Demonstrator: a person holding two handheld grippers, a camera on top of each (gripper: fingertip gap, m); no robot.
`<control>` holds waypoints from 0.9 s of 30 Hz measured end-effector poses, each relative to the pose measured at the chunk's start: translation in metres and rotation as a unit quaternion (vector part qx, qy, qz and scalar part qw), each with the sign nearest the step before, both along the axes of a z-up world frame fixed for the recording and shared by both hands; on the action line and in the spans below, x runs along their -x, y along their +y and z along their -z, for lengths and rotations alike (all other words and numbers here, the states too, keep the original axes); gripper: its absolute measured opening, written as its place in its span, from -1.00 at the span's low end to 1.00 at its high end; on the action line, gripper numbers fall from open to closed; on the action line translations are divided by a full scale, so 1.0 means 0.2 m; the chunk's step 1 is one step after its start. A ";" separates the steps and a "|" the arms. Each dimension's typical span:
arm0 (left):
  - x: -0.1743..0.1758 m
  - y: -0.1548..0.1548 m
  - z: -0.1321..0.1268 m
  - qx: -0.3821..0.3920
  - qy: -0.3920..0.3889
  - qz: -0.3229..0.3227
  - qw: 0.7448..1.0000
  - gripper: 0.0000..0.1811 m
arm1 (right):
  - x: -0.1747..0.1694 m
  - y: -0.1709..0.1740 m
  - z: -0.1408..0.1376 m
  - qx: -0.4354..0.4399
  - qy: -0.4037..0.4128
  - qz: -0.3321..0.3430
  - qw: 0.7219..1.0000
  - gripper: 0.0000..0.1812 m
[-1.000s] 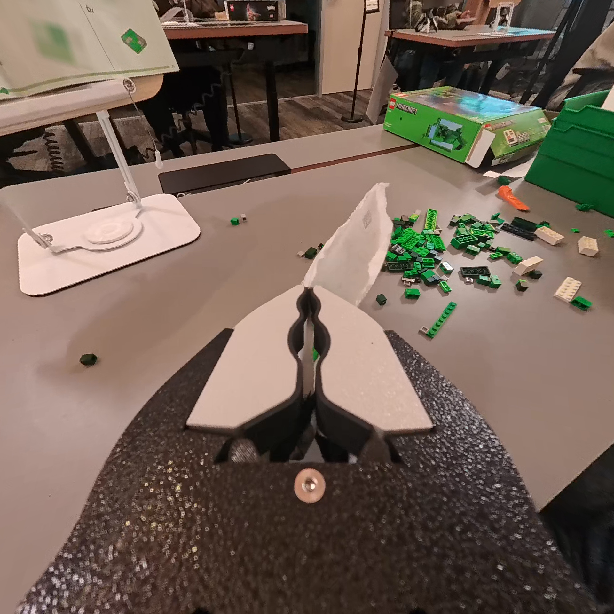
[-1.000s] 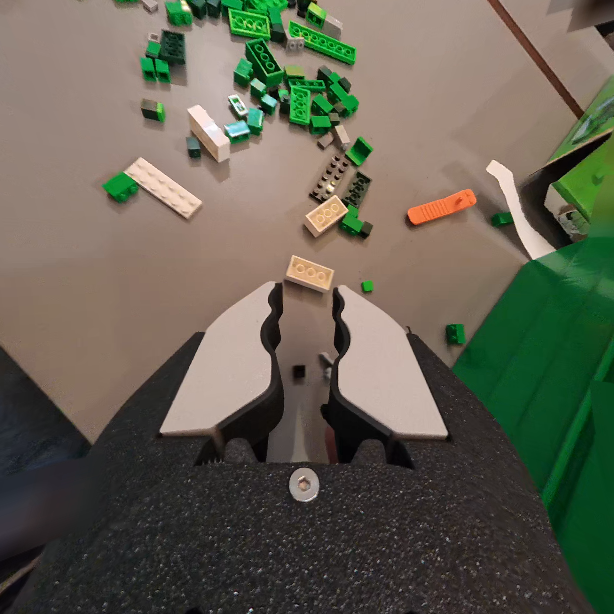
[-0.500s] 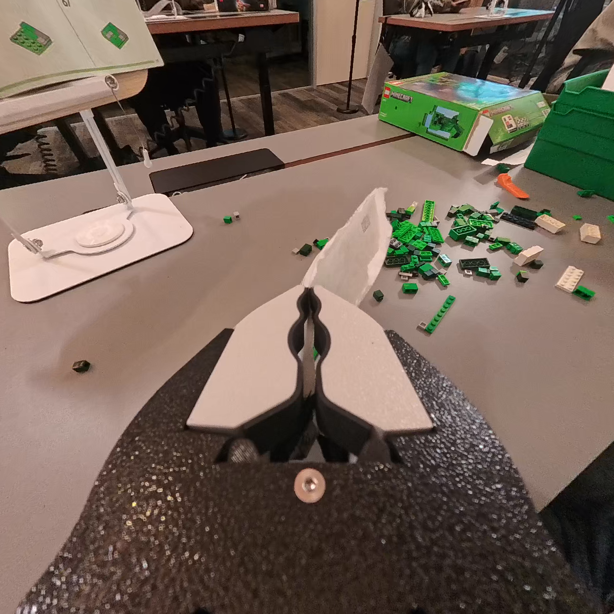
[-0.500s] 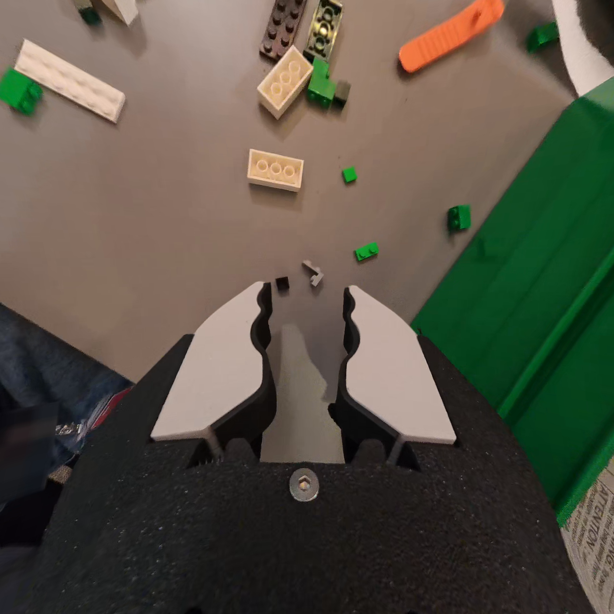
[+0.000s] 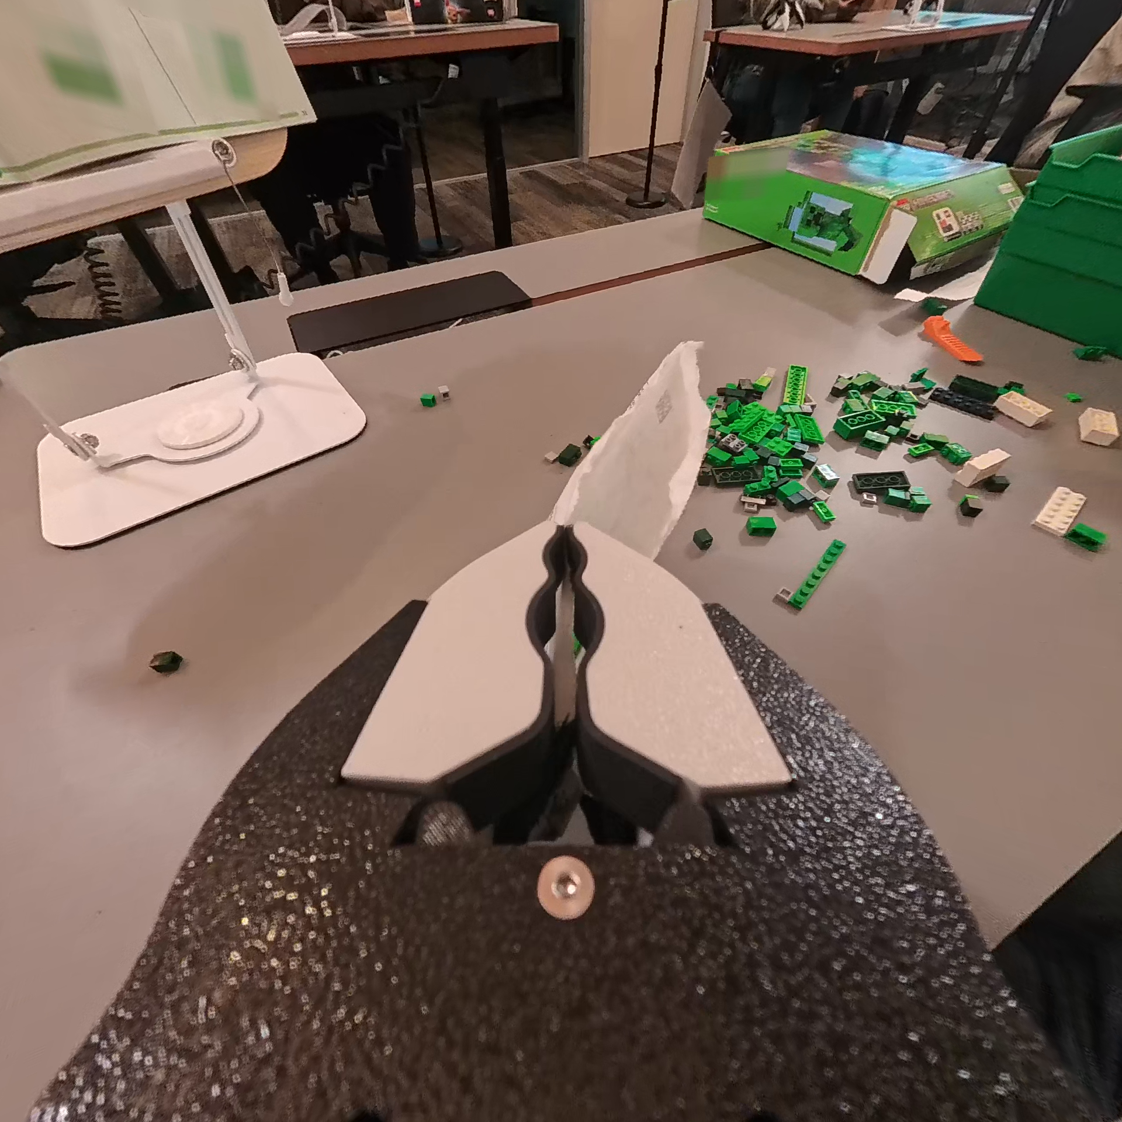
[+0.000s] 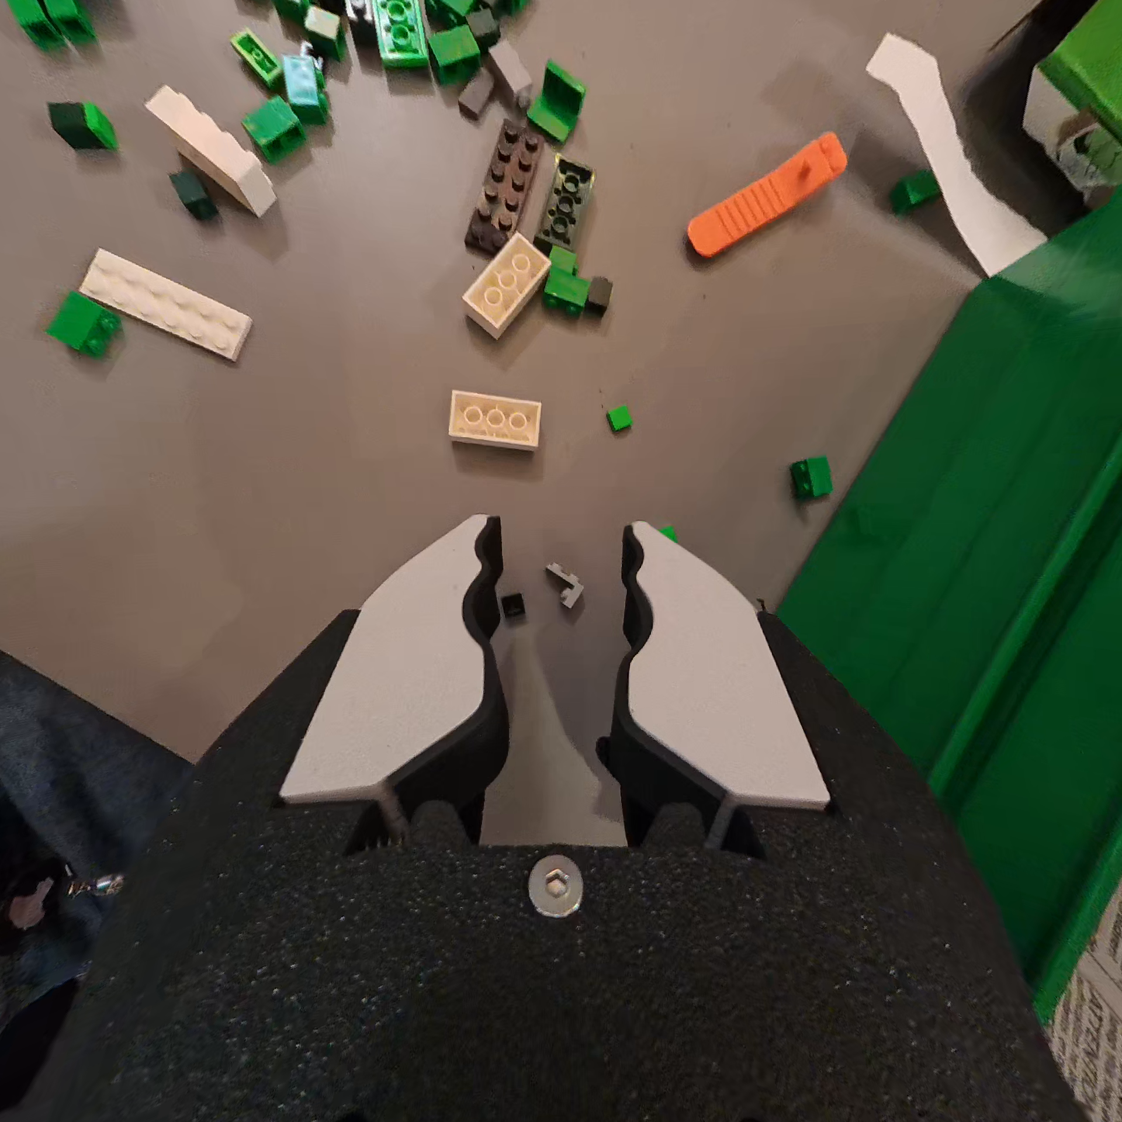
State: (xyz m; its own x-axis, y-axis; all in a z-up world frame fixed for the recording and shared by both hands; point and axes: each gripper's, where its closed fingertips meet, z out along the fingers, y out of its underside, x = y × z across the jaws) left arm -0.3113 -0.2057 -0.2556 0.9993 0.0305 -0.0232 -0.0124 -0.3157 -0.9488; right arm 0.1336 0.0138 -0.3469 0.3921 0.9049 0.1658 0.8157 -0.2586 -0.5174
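Observation:
My left gripper (image 5: 566, 533) is shut on a torn white paper bag (image 5: 643, 462) and holds it above the grey table (image 5: 425, 546). The bag sticks up past the fingertips, and a bit of green shows between the jaws. My right gripper (image 6: 561, 528) is open and empty, pointing down at the table. A small black piece (image 6: 512, 605) and a small grey bracket piece (image 6: 566, 584) lie between its fingers. A cream brick (image 6: 495, 419) lies upside down just beyond the fingertips. A heap of green bricks (image 5: 789, 437) lies right of the bag.
A green bin (image 6: 983, 546) stands close on the right; it also shows in the left wrist view (image 5: 1068, 243). An orange brick separator (image 6: 768, 195), a white plate (image 6: 165, 303), a green set box (image 5: 850, 206) and a white book stand (image 5: 182, 437) are on the table. The table's near edge (image 6: 91, 704) is at lower left. Some 50 centimetres of space lies between my two pairs of fingers. The cream brick (image 6: 495, 419) is about 5 centimetres from my right fingertips.
My right gripper pulled back toward the table's near edge and opened wider, then shifted so the two small pieces lie between its fingers. The left gripper kept its hold on the bag, barely moving.

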 end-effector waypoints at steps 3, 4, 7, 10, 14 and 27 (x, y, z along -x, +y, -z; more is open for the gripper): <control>0.01 0.00 0.00 -0.002 0.002 -0.004 1.000 -1.00 | 0.02 0.01 -0.01 -0.010 0.001 -0.009 1.000 -0.61; 0.01 0.00 0.00 -0.003 0.002 -0.005 1.000 -1.00 | 0.03 0.01 -0.01 -0.016 0.001 -0.010 1.000 -0.61; 0.03 -0.01 0.00 -0.006 0.003 -0.010 1.000 -1.00 | 0.04 0.04 -0.03 -0.038 0.000 -0.012 0.999 -0.63; 0.04 -0.01 0.00 -0.008 0.006 -0.016 1.000 -1.00 | 0.08 0.08 -0.10 -0.106 0.008 -0.031 0.994 -0.66; 0.07 -0.03 -0.01 -0.004 0.020 -0.030 0.999 -1.00 | 0.11 0.09 -0.18 -0.152 0.037 -0.039 0.987 -0.71; 0.10 -0.03 0.00 -0.007 0.016 -0.037 0.999 -1.00 | 0.19 0.04 -0.16 -0.135 0.056 -0.069 0.987 -0.73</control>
